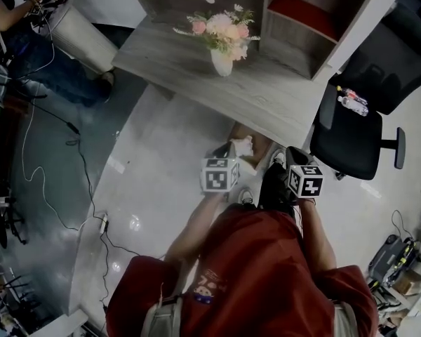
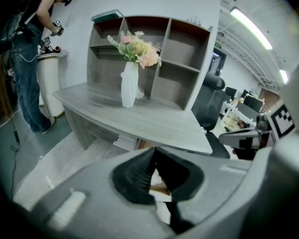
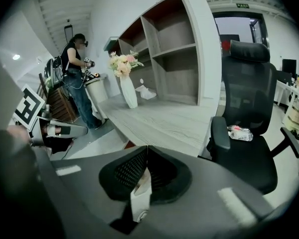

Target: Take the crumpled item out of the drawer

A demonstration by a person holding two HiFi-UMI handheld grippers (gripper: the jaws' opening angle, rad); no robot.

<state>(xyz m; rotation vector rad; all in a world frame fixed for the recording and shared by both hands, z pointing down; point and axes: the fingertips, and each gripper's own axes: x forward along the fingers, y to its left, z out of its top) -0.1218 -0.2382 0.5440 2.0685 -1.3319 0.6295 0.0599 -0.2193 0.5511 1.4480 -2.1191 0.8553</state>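
Pale glossy office floor (image 1: 147, 188) is spreading beneath both grippers. The left gripper (image 2: 154, 152) is pressing its jaws together on nothing, and the right gripper (image 3: 146, 149) is closing its jaws tip to tip. Just ahead, the crumpled white item (image 1: 243, 146) is lying in the open brown wooden drawer (image 1: 258, 154) under the grey wood-grain counter's (image 1: 266, 90) near edge, near the black office chair (image 1: 358, 135).
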